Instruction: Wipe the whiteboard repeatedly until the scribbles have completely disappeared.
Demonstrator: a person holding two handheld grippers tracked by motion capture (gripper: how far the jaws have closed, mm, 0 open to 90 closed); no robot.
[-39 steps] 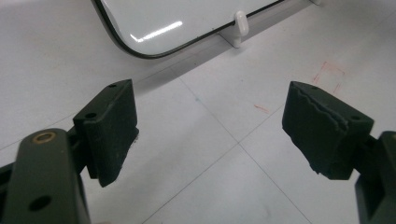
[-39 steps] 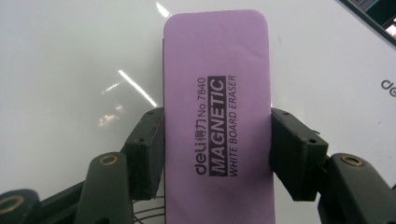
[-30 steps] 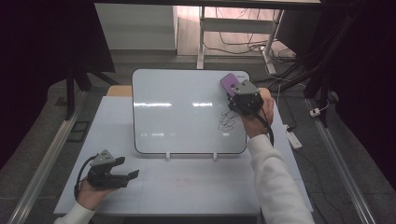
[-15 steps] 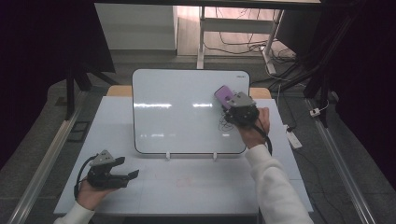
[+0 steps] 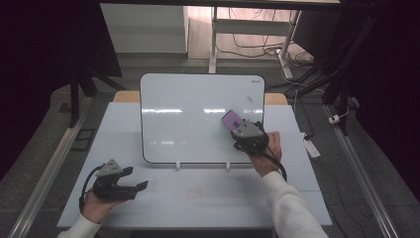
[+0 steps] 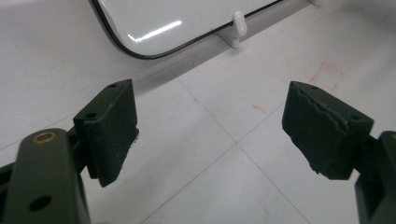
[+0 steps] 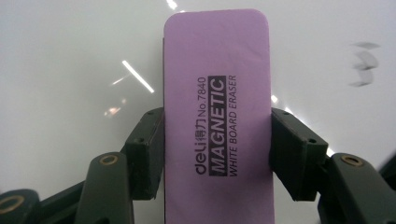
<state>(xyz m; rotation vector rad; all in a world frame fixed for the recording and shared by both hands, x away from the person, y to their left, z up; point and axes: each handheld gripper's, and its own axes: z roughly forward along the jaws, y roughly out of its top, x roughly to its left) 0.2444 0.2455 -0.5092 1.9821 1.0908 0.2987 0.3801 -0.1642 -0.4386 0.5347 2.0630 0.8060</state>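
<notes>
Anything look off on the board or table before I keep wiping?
Nothing serious. A small dark mark remains on the whiteboard near its top right corner, and faint red scribbles stain the table. The eraser sits straight in the right gripper.

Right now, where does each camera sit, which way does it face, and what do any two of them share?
High view: above the person's side, facing forward and down on the table; forearms, both hands.
Left gripper view: rides the left gripper, facing tabletop and whiteboard corner; its open jaws.
Right gripper view: rides the right gripper, facing the board; jaws clamp the purple eraser.
Shared: high and right gripper views both show the eraser.
</notes>
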